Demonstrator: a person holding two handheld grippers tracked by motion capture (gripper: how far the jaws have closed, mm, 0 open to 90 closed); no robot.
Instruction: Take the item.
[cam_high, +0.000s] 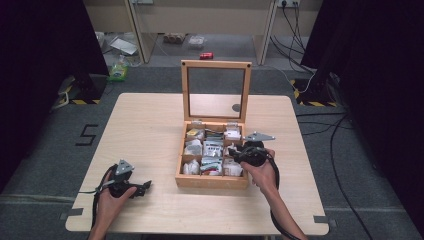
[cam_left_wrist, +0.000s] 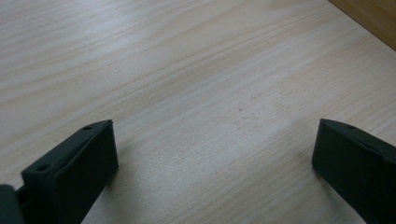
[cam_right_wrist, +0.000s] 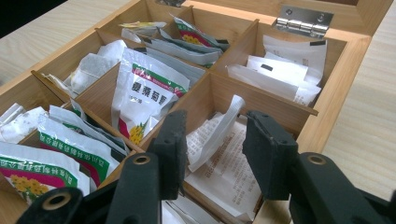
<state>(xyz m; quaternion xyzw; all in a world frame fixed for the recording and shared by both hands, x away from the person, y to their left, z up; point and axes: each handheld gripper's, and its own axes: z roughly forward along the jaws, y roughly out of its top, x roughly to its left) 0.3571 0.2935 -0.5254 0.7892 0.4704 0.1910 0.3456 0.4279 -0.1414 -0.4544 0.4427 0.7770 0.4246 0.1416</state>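
The left gripper (cam_high: 146, 186) is held low over the table (cam_high: 145, 130), jaws spread wide, nothing between. In the wooden box (cam_high: 210, 181), a white sachet (cam_right_wrist: 215, 133) is straddled, not yet pinched, by the half-open right gripper (cam_right_wrist: 212, 151).

In the high view the right gripper (cam_high: 239, 150) covers part of the wooden box (cam_high: 212, 181), and the packets (cam_high: 213, 148) beside it are too small to read. The left gripper (cam_left_wrist: 215, 154) is cut off at the bottom.
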